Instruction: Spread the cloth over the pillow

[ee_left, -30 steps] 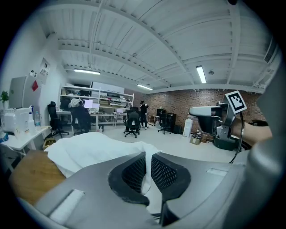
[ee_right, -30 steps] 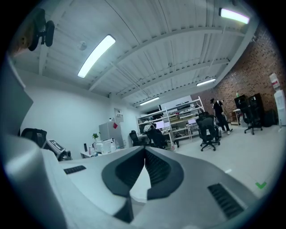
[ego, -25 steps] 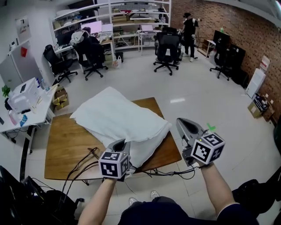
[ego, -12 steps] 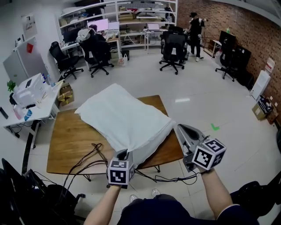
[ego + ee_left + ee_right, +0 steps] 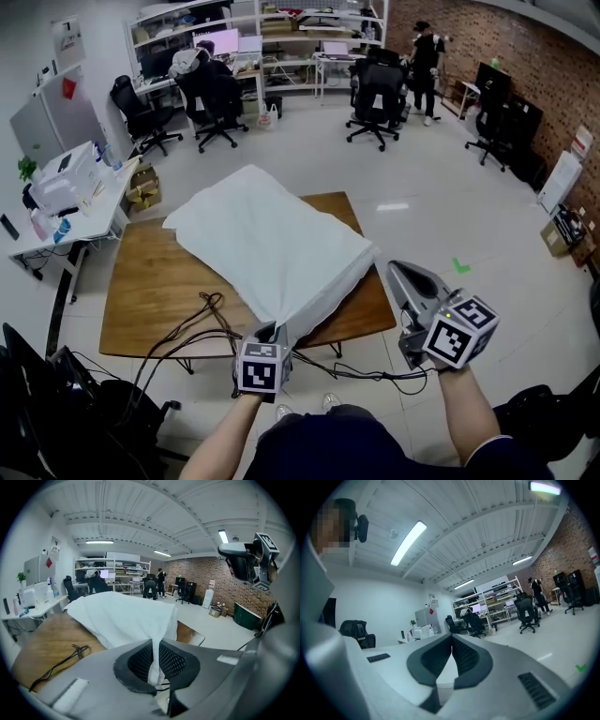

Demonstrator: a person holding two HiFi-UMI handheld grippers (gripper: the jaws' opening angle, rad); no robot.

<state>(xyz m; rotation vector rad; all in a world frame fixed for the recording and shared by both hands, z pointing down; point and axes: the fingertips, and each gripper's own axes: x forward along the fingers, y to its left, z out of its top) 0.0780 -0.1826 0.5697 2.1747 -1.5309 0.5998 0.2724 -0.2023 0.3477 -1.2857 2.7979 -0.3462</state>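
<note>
A white cloth (image 5: 272,244) lies draped over the pillow, which shows only as a long bulge under it on the wooden table (image 5: 150,291). Below the table's near edge, my left gripper (image 5: 273,329) is shut on the cloth's near corner. In the left gripper view the cloth (image 5: 122,616) runs down in a narrow fold between the jaws of the left gripper (image 5: 156,645). My right gripper (image 5: 393,266) hangs off the table's right front corner, apart from the cloth. In its own view the right gripper (image 5: 451,637) is shut with nothing between its jaws.
Black cables (image 5: 192,328) trail across the table's front left and hang over its near edge. A white desk (image 5: 70,202) stands to the left. Office chairs (image 5: 375,94) and shelves fill the back. A person (image 5: 427,52) stands by the brick wall.
My left gripper has dropped and come toward me, drawing the cloth's corner down past the table's near edge. The right gripper has drifted a little to the right.
</note>
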